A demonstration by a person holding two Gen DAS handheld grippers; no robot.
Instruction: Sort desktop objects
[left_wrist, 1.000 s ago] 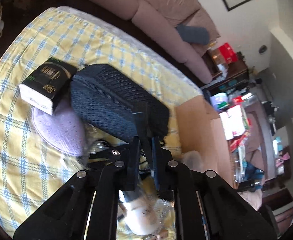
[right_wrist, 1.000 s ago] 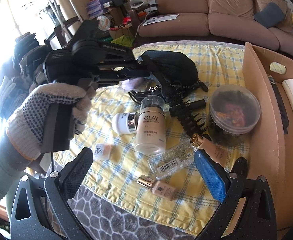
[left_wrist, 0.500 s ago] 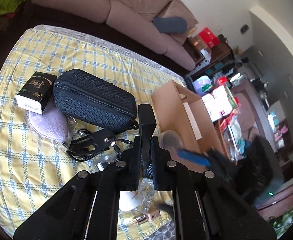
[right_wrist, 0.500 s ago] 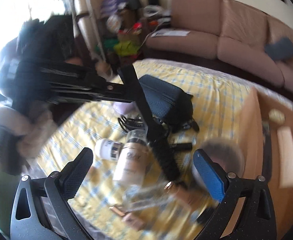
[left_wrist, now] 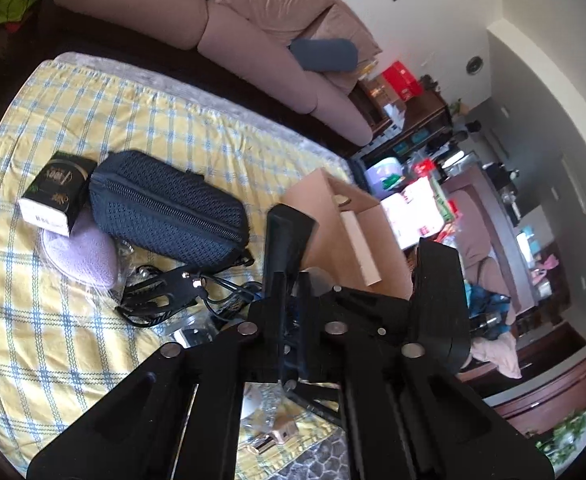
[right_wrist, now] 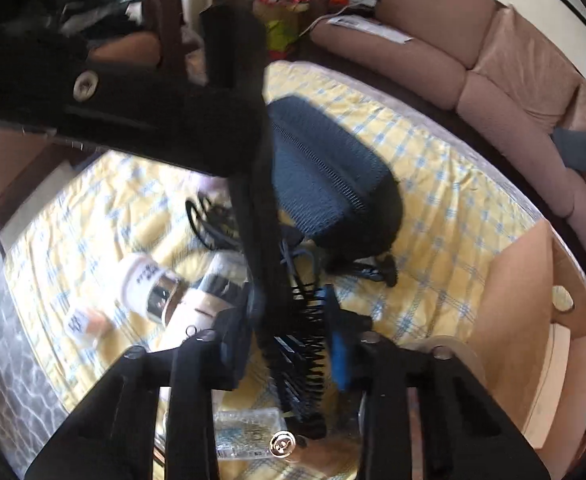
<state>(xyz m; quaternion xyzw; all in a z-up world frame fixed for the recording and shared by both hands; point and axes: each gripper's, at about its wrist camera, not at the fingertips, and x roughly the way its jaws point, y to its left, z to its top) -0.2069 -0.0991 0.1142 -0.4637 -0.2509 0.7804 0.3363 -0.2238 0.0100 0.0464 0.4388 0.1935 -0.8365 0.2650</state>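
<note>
My left gripper (left_wrist: 289, 280) is shut on a long black comb (left_wrist: 289, 232), whose wide end sticks up past the fingertips. In the right wrist view the left gripper (right_wrist: 249, 132) reaches in from the upper left, and the comb (right_wrist: 255, 220) hangs down from it over the yellow checked cloth (right_wrist: 433, 208). My right gripper (right_wrist: 289, 340) is closing its jaws around the comb's toothed lower end, blue pads against it on both sides. A cardboard box (right_wrist: 505, 320) stands at the right.
A dark blue mesh pouch (left_wrist: 169, 208), a black carton with gold print (left_wrist: 53, 196), a lilac pad (left_wrist: 81, 256) and tangled black cables (left_wrist: 161, 292) lie on the cloth. A white jar (right_wrist: 145, 284), a clear packet (right_wrist: 245, 432) and a round tub (right_wrist: 445, 352) lie near me. A sofa (left_wrist: 253, 40) stands behind.
The left gripper lifted the comb off the table. The right gripper swung over from wide open and narrowed its jaws around the comb's teeth.
</note>
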